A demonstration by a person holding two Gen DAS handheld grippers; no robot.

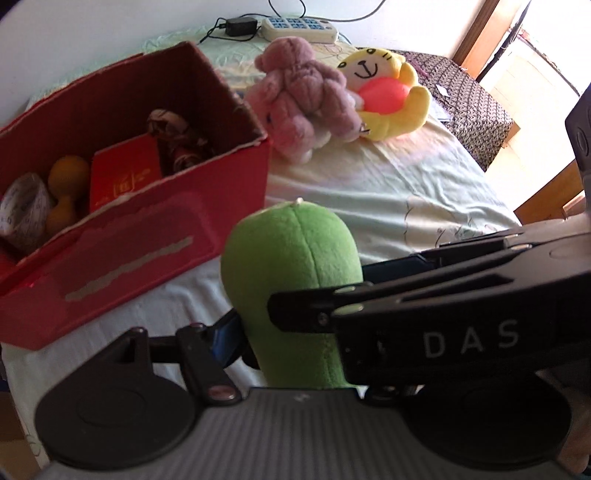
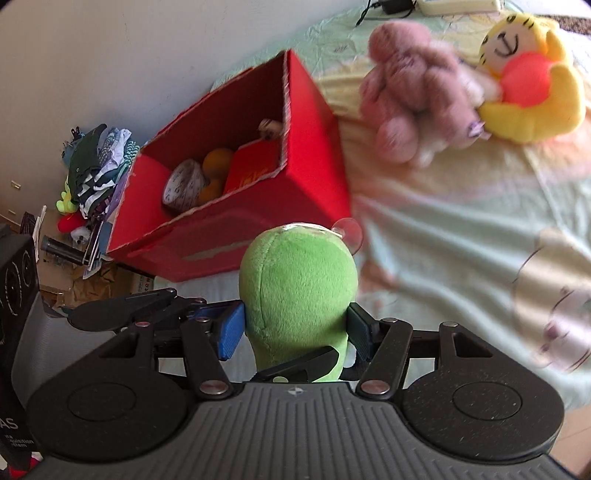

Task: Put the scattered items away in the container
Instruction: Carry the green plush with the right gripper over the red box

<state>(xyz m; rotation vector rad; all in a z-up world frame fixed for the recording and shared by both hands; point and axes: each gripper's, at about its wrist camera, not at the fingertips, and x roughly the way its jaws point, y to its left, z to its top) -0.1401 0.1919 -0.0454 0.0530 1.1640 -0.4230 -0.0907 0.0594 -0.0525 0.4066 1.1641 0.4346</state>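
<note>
A green plush toy (image 1: 291, 266) is held between both grippers above the bed. My left gripper (image 1: 291, 332) is shut on it; the right gripper's black arm crosses in front from the right. In the right wrist view my right gripper (image 2: 295, 328) is shut on the green plush toy (image 2: 297, 288), blue pads pressing both sides. The red cardboard box (image 1: 155, 258) stands open at the left, holding an orange toy, a red packet and patterned cloth. A pink plush bear (image 1: 299, 92) and a yellow plush tiger (image 1: 388, 92) lie on the bed behind.
A white remote (image 1: 299, 27) and a black power adapter (image 1: 240, 26) lie at the bed's far edge by the wall. A dark patterned cloth (image 1: 461, 92) covers the far right. A pile of clothes (image 2: 96, 166) sits on the floor left of the box (image 2: 314, 166).
</note>
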